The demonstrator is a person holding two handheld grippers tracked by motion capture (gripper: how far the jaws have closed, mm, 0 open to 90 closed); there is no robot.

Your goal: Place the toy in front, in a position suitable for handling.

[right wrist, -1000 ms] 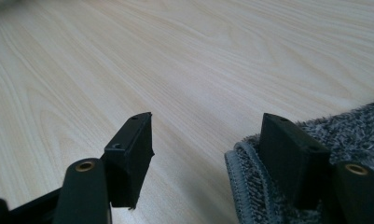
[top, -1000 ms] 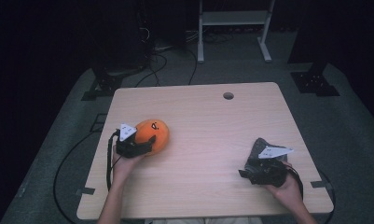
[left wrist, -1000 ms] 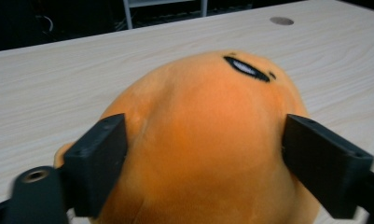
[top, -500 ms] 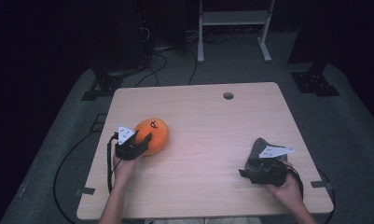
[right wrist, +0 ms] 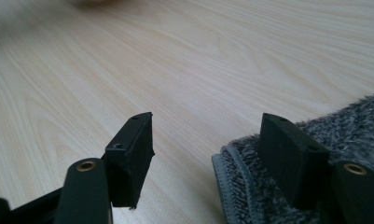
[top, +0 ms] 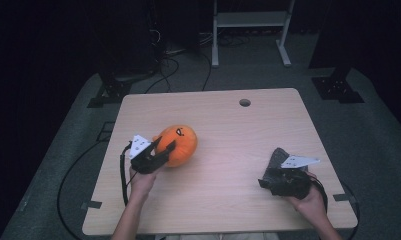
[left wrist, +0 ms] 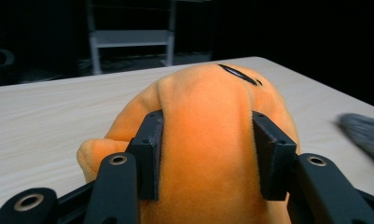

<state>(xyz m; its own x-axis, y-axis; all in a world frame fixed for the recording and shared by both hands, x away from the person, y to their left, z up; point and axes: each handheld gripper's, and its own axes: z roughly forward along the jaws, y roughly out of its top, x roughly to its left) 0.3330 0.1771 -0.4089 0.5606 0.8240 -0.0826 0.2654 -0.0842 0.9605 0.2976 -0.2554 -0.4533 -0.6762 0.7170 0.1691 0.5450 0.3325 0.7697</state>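
While the round orange plush toy with a dark stitched mark (top: 178, 143) sat over the left half of the pale wooden table (top: 228, 200), the left gripper (top: 164, 150) had just closed its jaws and clamped them on the toy's soft body, the pads (left wrist: 149, 154) pressing in from both sides. Well apart, near the right edge, the right gripper (right wrist: 205, 154) stood with jaws apart, one above a grey fuzzy cloth (right wrist: 357, 126).

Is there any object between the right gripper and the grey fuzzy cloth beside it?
Nothing visible stands between them. The right gripper is open, one pad already over the edge of the grey fuzzy cloth, the other over bare wooden table.
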